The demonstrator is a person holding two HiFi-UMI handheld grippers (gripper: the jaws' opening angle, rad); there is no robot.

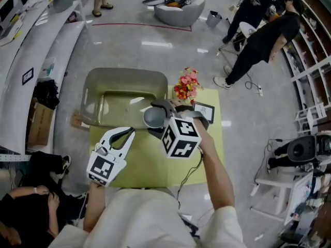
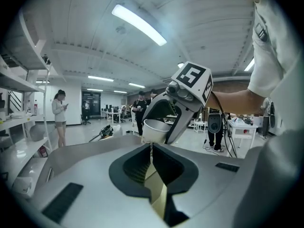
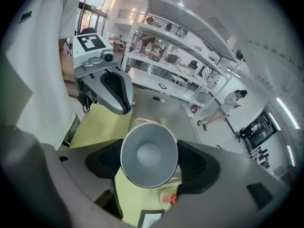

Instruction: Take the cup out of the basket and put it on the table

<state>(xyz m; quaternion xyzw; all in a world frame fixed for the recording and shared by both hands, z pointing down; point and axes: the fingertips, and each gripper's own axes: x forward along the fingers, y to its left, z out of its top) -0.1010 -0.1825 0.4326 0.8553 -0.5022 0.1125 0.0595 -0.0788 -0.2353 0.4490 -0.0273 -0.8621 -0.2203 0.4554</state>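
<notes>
Two grippers are at work over the one yellow-green table point(image 1: 150, 164). The right gripper point(image 1: 158, 119) has its jaws clamped on the single grey cup point(image 3: 148, 155), one pad on each side of the wall. The cup's open mouth is turned back toward the gripper's own camera. The cup hangs in the air at the near right corner of the one grey basket point(image 1: 95, 87), which stretches away ahead of the jaws and to their left. The left gripper point(image 1: 126, 134) holds nothing, its jaws together at the tips. It hovers just beside the right gripper on that gripper's left, close to the basket's near wall and pointing toward the cup. One bunch of red and pink flowers point(image 1: 186, 85) stands beyond the right gripper to its right. One framed card point(image 1: 205, 110) lies just right of that gripper. Several people are out on the floor, well away from both grippers.
</notes>
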